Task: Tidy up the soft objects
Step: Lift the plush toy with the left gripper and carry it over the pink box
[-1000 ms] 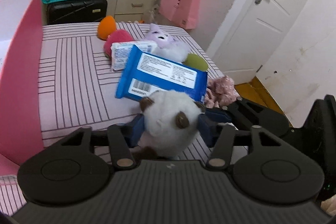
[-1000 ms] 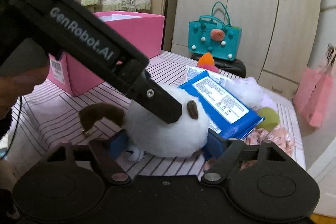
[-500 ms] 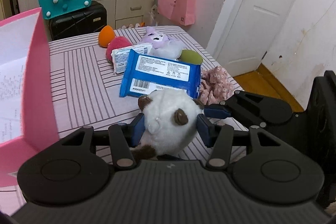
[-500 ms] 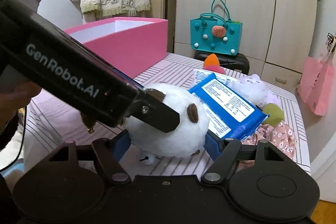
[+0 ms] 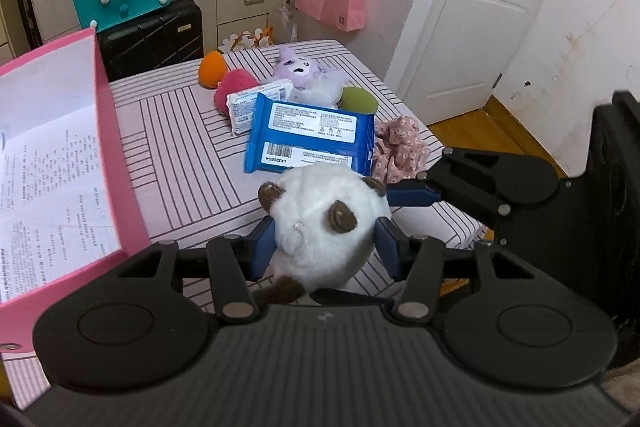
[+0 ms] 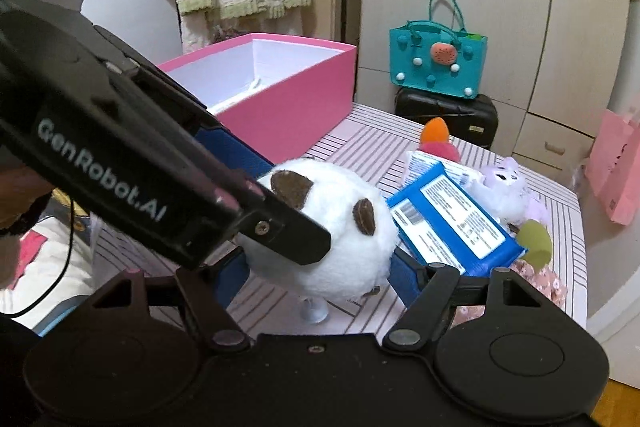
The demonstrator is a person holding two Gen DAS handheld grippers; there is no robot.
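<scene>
Holding the white plush toy (image 5: 326,223) between both tools, we are keeping it raised just above the striped table (image 5: 180,147), near its front edge. Our left gripper (image 5: 325,241) is pinching the toy, with its blue pads (image 5: 262,247) pressing into the fur on either side. Our right gripper (image 6: 320,269) is doing the same from the other direction, its blue pads (image 6: 404,277) sitting against the toy's sides; in the left wrist view that gripper is reaching in from the right, one blue finger touching the toy's right flank. The toy is showing brown ear patches on top and a small clear suction cup (image 6: 316,311) is hanging beneath it.

Just beyond the toy a blue wipes pack (image 5: 312,139) is lying flat, with a smaller white wipes pack (image 5: 258,103) beside it, farther off and to the left. Past those we are seeing a red puff (image 5: 234,85), an orange puff (image 5: 212,69), a purple plush (image 5: 298,71) and a green puff (image 5: 358,99). A floral cloth (image 5: 400,147) is lying crumpled at the table's right edge. The pink box (image 6: 288,99) is standing open on the left side of the table, with printed paper lining its inside.
</scene>
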